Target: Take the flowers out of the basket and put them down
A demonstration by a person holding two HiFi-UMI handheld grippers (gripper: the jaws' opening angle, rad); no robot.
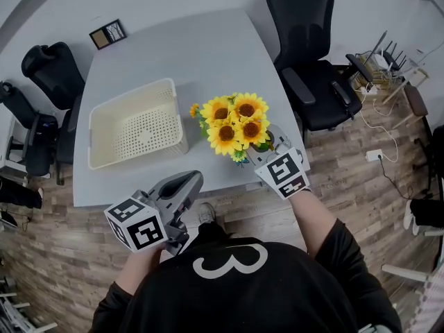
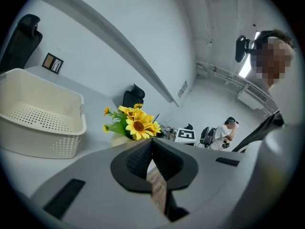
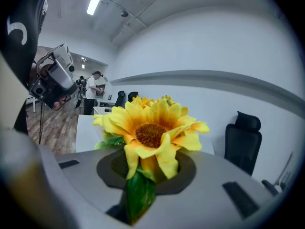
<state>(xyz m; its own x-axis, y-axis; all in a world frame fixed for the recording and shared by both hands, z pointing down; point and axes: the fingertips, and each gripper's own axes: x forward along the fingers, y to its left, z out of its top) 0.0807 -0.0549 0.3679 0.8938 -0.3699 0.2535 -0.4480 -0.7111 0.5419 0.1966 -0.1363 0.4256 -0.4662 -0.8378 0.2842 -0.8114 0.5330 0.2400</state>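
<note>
Sunflowers (image 1: 234, 123): artificial bunch, about four large yellow heads with brown centres, one small orange bud at the left side, green leaves beneath. Located over the grey table (image 1: 187, 47) near its front right edge, just right of the cream perforated basket (image 1: 132, 94) and outside it; contact with the tabletop not discernible.

Right gripper (image 1: 267, 146): pads pinching the green stem and leaves below the heads. Grip shown only in the right gripper view (image 3: 143, 168), with one bloom (image 3: 151, 132) filling the frame; hidden beneath petals in the head view.

Left gripper (image 1: 187, 180): pads pressed together, nothing between them (image 2: 151, 149); held off the table's front edge, above the wooden floor (image 1: 55, 241).

Left gripper view only: bunch (image 2: 136, 124) in profile beside the basket wall (image 2: 47, 144).

Clearance: open tabletop behind the bunch and basket; black office chair (image 1: 305, 47) off the right edge; picture frame (image 1: 107, 33) at the far left corner.
</note>
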